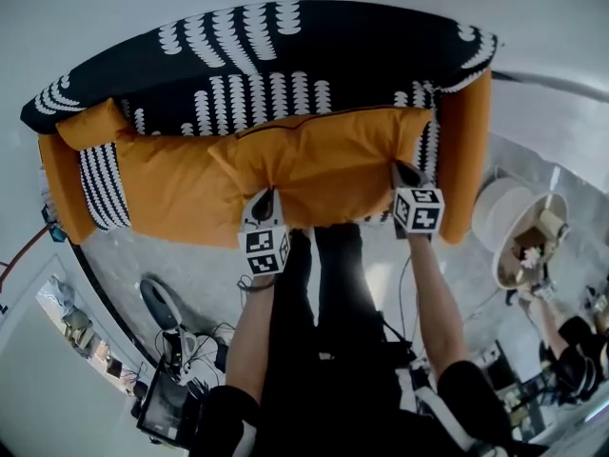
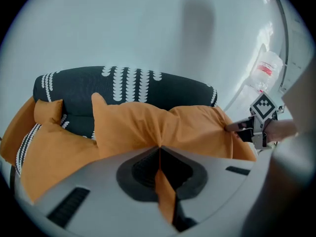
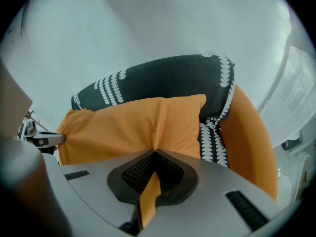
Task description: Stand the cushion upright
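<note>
- On the sofa seat, before its patterned backrest, sits the orange cushion.
- At the cushion's front edge, the left gripper is closed on the fabric toward the sofa's left, and the right gripper pinches it near the sofa's right arm.
- Beside that arm, a round white basket holds small things, too blurred to name.

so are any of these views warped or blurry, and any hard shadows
Head view: strong fisheye, the sofa bows into an arc; light is even, detail sharp. Left gripper view: black corners, the left gripper is soft close up, and there is a faint shadow on the wall. Right gripper view: same black corners, the cushion is sharp, the right gripper blurred near the lens.
</note>
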Available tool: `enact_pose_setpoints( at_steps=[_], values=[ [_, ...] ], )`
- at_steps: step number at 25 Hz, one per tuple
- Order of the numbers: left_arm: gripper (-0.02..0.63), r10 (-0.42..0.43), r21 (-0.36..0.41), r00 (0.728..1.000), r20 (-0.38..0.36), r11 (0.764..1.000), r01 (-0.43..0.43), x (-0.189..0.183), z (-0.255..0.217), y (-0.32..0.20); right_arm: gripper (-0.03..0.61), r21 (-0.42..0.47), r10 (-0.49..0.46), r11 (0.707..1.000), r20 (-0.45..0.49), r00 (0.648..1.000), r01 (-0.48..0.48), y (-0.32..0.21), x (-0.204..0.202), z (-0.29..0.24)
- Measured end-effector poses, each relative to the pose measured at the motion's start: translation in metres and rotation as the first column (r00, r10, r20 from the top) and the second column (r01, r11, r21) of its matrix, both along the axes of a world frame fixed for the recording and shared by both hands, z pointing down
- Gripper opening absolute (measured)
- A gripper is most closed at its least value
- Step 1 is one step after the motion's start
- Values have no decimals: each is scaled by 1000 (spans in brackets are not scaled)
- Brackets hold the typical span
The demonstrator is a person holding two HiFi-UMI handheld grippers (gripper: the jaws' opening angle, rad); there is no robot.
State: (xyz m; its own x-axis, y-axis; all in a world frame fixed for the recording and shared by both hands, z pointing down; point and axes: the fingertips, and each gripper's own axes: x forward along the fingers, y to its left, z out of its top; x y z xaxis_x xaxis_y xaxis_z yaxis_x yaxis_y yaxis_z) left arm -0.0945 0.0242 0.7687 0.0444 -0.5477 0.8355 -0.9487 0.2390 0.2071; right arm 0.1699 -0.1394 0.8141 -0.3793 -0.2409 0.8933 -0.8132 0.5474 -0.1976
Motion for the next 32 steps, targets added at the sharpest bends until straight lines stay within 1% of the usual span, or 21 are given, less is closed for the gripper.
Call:
enact_pose_setpoints(
  at_steps=[8,12,21,26,32],
  values=[
    [3,44,70,998,36,996,-47,6,-19,-46,-2,56,62,996,33,998,-64,-29,18,-23],
    [3,77,117,995,59,990,-83,6,-32,-82,-2,83,104,991,47,993,-108,-49,25,-35],
    [3,110,187,991,77,975,-123,16,-47,-147,-2,146,164,974,71,984,-173,-102,42,-61],
    [3,114,222,990,79,966,-129,17,-45,-177,-2,178,188,963,86,978,-201,-131,41,-68],
    [3,119,247,990,71,960,-133,32,-44,-209,-2,212,223,948,92,971,-238,-164,57,-71]
  ],
)
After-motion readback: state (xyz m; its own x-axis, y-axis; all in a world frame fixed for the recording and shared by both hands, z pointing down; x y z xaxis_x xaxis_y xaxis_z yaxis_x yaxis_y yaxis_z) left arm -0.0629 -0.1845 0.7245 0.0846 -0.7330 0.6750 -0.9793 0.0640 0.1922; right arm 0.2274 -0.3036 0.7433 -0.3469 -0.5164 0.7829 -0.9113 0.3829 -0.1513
